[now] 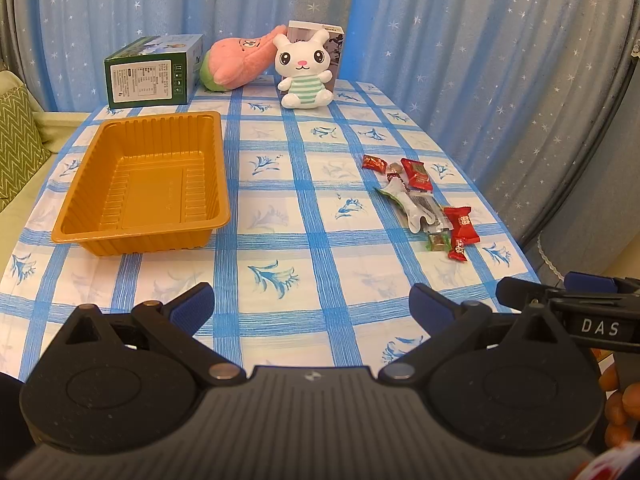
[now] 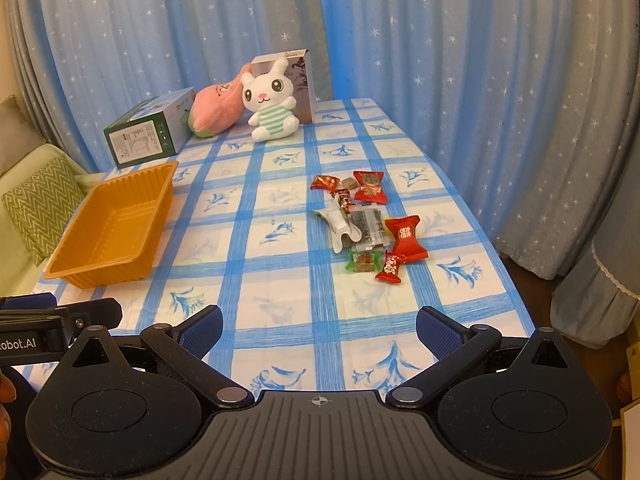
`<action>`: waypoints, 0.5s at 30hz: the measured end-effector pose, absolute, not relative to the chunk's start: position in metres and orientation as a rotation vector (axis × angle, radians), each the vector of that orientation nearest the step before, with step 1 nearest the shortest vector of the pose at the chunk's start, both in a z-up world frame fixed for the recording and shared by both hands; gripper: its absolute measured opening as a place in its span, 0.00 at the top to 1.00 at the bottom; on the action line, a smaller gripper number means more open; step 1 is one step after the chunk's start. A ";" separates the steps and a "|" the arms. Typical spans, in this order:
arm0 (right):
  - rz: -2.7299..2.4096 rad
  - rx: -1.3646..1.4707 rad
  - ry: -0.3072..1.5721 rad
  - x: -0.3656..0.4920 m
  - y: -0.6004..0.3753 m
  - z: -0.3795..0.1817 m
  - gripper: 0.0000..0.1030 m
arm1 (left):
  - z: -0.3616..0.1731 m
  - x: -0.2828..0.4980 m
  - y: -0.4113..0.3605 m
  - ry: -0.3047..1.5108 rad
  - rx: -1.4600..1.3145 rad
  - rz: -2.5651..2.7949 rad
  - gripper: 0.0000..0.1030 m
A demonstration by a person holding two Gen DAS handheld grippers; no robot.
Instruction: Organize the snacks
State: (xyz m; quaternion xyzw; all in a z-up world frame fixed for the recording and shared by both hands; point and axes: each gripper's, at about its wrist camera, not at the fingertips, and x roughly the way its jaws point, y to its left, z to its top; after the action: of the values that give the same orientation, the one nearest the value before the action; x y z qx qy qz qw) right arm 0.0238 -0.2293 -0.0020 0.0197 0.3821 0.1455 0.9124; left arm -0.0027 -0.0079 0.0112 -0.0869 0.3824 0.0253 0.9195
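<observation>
Snacks are heaped on the right of the desk, well apart from the empty orange tray on the left. Both grippers, left and right, are held with fingers spread, gripping nothing. One wrapper at the heap's near edge should be approached and pinched singly.

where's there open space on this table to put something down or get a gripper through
The widest bare patch of tablecloth runs down the middle, between the orange tray and the snack pile. The near strip ahead of both open hand-held grippers, left and right, is also bare. The back edge is crowded: green box, pink plush, bunny.
</observation>
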 end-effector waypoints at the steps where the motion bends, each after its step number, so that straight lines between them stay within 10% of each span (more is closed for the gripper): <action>1: 0.300 0.041 0.788 0.024 -0.229 -0.002 0.00 | 0.011 -0.003 -0.008 0.786 -0.178 0.053 0.00; 15: 0.299 0.041 0.789 0.025 -0.231 -0.002 0.01 | 0.012 -0.003 -0.009 0.786 -0.181 0.052 0.00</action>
State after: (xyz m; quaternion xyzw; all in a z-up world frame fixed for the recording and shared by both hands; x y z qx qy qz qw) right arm 0.0247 -0.2310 -0.0016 0.0199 0.3827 0.1453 0.9122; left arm -0.0030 -0.0095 0.0119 -0.0881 0.3825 0.0254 0.9194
